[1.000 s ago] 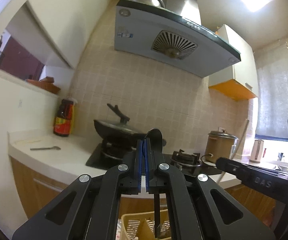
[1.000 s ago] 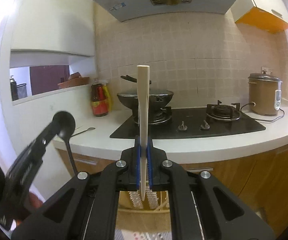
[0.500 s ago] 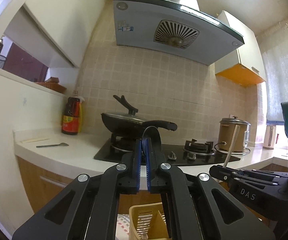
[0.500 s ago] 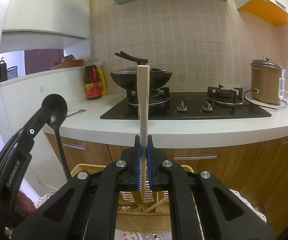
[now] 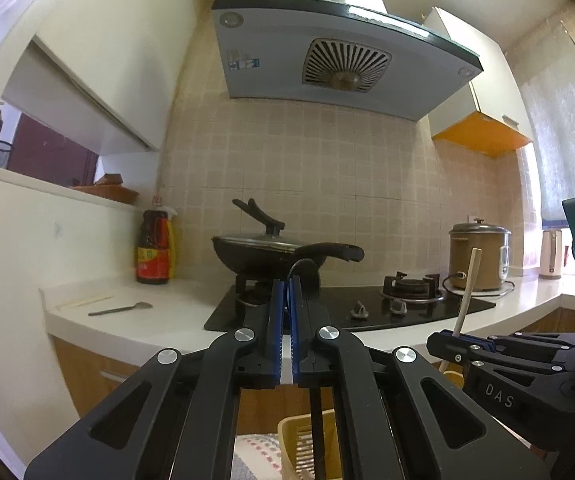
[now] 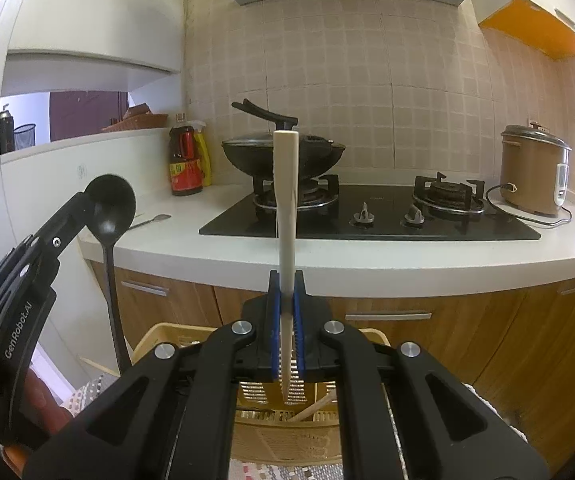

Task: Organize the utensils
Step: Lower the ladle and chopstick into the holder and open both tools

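The yellow basket is mostly hidden behind the right claw at the frame's bottom. The black spoon's handle end drops out of sight there.

Glossy black plastic spoon — matt pale wooden chopstick, slotted plastic basket

A black ladle and a pale chopstick stand upright above the yellow slotted basket

left tool clamped, level | right tool clamped, tilted slightly down
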`<control>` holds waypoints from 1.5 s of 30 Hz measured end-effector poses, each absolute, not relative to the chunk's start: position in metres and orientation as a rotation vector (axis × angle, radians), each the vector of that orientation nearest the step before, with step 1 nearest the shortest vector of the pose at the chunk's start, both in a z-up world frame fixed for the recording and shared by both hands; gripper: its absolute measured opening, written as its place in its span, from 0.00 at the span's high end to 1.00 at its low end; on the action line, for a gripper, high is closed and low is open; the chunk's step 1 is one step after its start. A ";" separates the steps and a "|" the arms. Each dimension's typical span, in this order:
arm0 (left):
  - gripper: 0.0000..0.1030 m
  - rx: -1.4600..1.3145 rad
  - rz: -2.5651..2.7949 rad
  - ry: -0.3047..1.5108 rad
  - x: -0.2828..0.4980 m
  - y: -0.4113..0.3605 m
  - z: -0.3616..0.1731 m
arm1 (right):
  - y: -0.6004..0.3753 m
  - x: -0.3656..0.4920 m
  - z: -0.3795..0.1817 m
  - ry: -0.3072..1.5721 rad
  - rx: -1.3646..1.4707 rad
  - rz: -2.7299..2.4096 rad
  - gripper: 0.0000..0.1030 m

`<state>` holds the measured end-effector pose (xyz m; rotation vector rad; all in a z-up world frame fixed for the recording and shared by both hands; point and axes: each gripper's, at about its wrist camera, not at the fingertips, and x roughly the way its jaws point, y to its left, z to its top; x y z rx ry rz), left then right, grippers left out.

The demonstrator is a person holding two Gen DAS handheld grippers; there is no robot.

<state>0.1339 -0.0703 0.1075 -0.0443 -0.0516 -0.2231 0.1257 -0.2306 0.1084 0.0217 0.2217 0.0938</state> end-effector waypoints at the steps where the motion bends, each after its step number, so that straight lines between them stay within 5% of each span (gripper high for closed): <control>1: 0.99 -0.050 -0.224 -0.051 0.134 -0.069 0.107 | -0.232 0.127 0.107 0.225 0.025 0.093 0.96; 45: 0.99 -0.164 -0.339 -0.019 0.147 -0.065 0.112 | -0.227 0.124 0.091 0.230 -0.002 0.095 0.96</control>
